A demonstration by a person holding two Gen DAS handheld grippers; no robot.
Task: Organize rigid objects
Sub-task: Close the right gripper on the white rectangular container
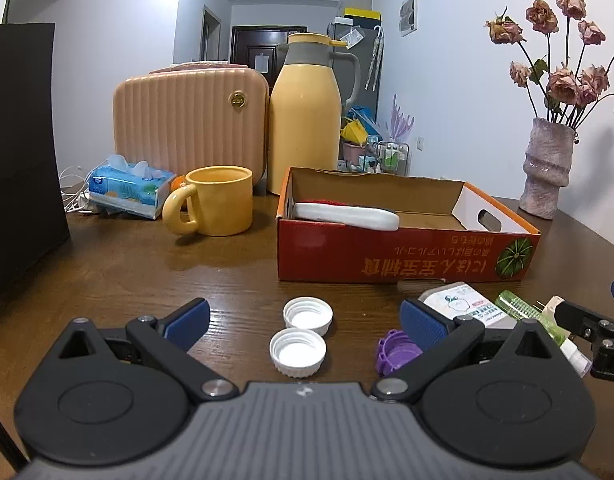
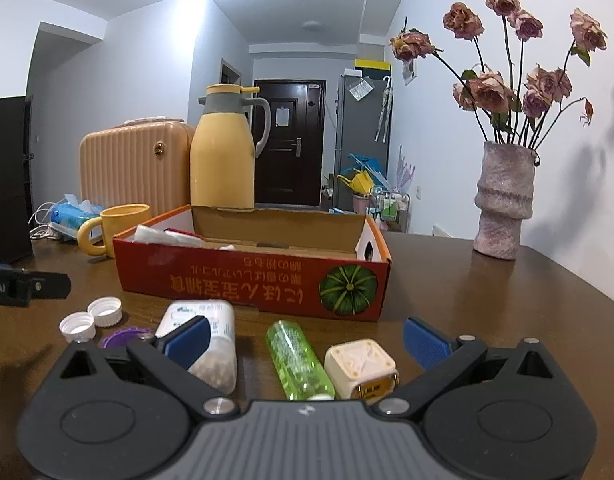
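**Small Items Lined Up Before the Open Box**

While both tools are held wide apart and empty, the scene can be read from its largest piece downward. The wooden table (image 1: 119, 264) fills the lower half of each view, and bare room is left at lower right in the right wrist view. The red cardboard box (image 1: 407, 256) is set at centre with its top open, seemingly as the collecting place; a white flat object (image 1: 347, 216) is already laid inside at its left. Its near wall must be cleared by anything lifted in.

In front of it, a white packet (image 2: 211, 332), a green tube (image 2: 295, 360) and a cream adapter (image 2: 359, 364) are ranged at lower centre, framed by the right gripper (image 2: 307, 340). Two white caps (image 1: 303, 328) and a purple cap (image 1: 395, 350) are bracketed by the left gripper (image 1: 305, 320), touching neither finger.
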